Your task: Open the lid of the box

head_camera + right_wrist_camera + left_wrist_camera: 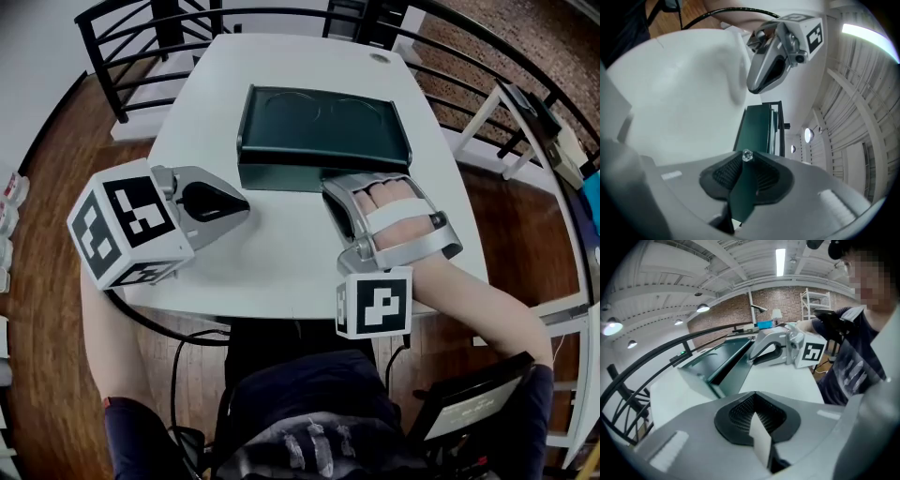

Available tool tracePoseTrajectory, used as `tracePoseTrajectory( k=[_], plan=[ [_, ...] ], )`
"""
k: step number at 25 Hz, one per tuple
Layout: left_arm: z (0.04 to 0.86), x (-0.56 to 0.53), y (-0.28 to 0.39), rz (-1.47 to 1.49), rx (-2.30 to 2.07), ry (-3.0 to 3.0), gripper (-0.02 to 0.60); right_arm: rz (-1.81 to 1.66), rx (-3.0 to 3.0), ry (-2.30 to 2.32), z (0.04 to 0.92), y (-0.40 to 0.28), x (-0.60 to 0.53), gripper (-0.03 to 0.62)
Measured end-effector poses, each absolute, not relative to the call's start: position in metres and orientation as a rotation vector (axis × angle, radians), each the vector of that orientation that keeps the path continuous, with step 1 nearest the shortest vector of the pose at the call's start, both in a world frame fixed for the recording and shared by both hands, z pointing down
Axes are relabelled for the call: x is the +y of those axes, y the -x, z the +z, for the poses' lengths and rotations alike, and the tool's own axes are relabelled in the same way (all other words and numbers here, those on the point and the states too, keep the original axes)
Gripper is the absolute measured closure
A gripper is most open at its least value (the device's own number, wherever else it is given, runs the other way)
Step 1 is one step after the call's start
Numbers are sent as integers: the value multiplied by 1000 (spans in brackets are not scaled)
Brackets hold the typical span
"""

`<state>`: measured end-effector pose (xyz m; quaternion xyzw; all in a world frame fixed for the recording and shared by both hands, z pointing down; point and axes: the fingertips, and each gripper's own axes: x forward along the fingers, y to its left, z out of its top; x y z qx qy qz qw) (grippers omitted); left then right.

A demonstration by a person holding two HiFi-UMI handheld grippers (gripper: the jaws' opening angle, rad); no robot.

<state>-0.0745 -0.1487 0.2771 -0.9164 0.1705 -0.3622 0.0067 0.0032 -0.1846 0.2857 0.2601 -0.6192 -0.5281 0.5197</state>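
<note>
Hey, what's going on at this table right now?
A person works two handheld grippers over a white table. The right gripper is at the front edge of the dark green box, its jaws closed on a green part of the lid. The lid looks only slightly lifted. The left gripper is off to the box's left, closed and empty.

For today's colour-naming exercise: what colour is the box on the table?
The box is dark green, seen best in the head view.
</note>
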Motion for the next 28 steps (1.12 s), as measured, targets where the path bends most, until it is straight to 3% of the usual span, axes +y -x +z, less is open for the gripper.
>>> tracePoseTrajectory(
  k=[9, 28],
  plan=[
    [310, -193, 133, -1506, 937, 2507, 563, -1245, -1505, -571, 290, -8, -159, 523],
    [322, -205, 130, -1451, 1027, 2589, 565, -1167, -1601, -479, 301, -6, -104, 526]
  ],
)
